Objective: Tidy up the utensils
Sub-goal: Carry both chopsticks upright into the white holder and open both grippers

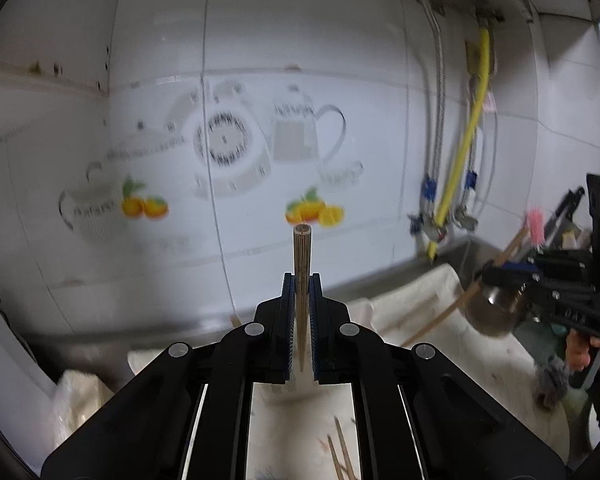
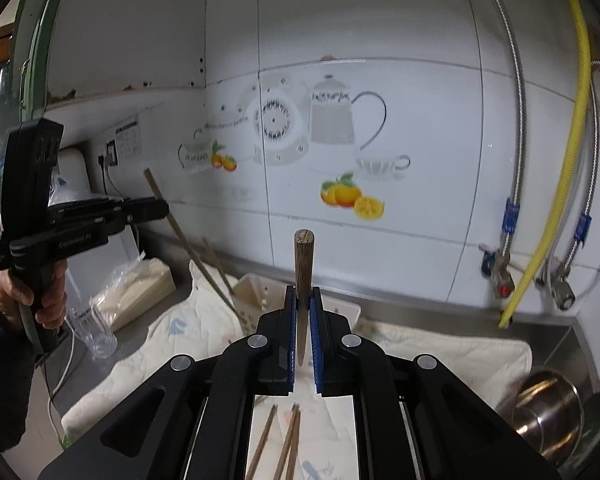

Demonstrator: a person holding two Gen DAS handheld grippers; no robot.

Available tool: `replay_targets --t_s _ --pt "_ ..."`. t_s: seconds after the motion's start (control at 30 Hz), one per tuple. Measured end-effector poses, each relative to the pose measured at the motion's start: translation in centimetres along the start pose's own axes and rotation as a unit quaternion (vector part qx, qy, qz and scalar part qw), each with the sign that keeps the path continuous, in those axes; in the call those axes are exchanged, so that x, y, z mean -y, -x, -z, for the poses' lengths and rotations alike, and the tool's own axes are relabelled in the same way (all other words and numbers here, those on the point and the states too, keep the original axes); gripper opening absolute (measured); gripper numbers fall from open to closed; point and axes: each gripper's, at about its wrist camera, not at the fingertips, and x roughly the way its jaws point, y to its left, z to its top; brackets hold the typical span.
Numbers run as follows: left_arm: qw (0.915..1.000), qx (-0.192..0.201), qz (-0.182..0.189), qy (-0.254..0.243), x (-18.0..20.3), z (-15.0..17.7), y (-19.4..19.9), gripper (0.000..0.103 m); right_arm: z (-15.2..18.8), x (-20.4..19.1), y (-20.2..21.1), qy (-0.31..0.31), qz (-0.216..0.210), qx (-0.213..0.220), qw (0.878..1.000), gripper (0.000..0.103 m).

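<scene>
Both jaws clenched, left gripper [image 1: 301,280] and right gripper [image 2: 303,294] each grasping one chopstick [image 1: 302,264]; may slip if loosened.

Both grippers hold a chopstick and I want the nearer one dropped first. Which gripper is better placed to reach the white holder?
Probably the right gripper: the white holder sits just beyond its chopstick. The left gripper faces wall tiles, with no holder visible ahead.
</scene>
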Motion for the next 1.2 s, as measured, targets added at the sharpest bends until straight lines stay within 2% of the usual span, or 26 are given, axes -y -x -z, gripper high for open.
replay_targets --t_s 0.2,0.57,0.9,1.2 --pt "0.9994 0.013 -0.032 0.003 -1.0 -1.4 -1.8 0.006 -2.0 0.5 -1.6 0.003 0.014 0.012 1.000 0.006" --pt "0.9971 -0.055 -0.035 0.040 -3.3 2.8 -7.2 0.006 -0.9 1.3 -6.8 0.006 0.038 -0.028 0.999 0.006" --pt "0.9957 -0.076 -0.033 0.042 -3.6 4.3 -8.3 0.006 1.1 2.0 -10.2 -0.008 0.037 -0.067 0.997 0.007" --pt "0.9962 -0.071 -0.032 0.041 -3.2 3.9 -7.8 0.009 1.5 2.7 -10.8 -0.020 0.040 -0.070 0.997 0.008"
